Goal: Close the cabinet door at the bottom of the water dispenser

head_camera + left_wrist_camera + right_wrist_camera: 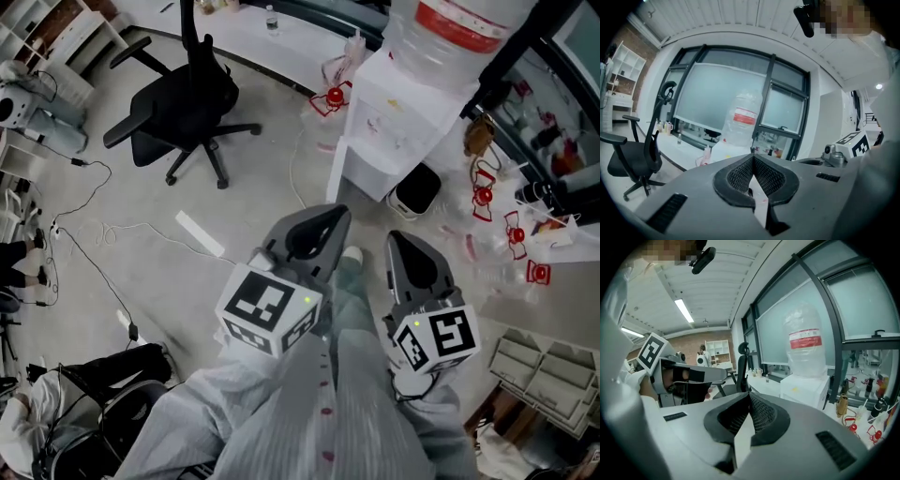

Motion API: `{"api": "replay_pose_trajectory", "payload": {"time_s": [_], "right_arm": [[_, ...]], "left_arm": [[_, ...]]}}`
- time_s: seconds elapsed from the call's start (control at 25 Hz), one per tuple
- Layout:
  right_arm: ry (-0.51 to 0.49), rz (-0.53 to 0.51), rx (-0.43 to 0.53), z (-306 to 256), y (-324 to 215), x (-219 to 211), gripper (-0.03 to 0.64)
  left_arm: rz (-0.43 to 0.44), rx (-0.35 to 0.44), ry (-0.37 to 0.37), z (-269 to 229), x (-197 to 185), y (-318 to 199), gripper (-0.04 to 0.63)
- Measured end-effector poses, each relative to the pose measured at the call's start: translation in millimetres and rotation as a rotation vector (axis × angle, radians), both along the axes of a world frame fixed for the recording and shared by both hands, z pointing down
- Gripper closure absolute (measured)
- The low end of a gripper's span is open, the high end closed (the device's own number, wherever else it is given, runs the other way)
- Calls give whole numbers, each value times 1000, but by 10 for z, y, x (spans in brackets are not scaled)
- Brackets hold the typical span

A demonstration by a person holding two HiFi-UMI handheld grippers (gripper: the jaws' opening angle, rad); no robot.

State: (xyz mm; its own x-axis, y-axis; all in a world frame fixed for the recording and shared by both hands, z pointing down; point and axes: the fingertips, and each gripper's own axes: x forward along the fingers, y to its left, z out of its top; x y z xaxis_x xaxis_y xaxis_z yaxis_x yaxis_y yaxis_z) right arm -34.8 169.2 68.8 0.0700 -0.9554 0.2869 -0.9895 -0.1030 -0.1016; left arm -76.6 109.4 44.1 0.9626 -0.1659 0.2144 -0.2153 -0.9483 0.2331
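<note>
The white water dispenser [398, 122] stands at the upper right of the head view with a clear bottle [450, 23] on top. From here I cannot make out how its bottom cabinet door stands. My left gripper [336, 212] and right gripper [396, 236] are held side by side above the person's legs, pointing towards the dispenser and well short of it. Each has its jaws together with nothing between them. The left gripper view shows the closed tips [752, 156] with the dispenser [723, 149] beyond. In the right gripper view the tips [749, 393] point left of the dispenser [806, 387].
A black office chair [183, 108] stands on the floor at the left. A white bin [417, 192] sits at the dispenser's foot. Red-and-white items [483, 195] lie scattered to the right, and cables [94, 234] and a white strip [200, 233] to the left. A long white desk [253, 28] runs behind.
</note>
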Motion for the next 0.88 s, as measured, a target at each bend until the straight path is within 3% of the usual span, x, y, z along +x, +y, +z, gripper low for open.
{"api": "replay_pose_trajectory", "payload": {"time_s": [0.56, 0.88], "right_arm": [[-34, -160, -49, 261, -1097, 1227, 603], [-53, -246, -101, 591, -1480, 1549, 603]], "left_arm": [[-162, -36, -26, 242, 1203, -1081, 586], [-267, -64, -65, 538, 1408, -1430, 586]]}}
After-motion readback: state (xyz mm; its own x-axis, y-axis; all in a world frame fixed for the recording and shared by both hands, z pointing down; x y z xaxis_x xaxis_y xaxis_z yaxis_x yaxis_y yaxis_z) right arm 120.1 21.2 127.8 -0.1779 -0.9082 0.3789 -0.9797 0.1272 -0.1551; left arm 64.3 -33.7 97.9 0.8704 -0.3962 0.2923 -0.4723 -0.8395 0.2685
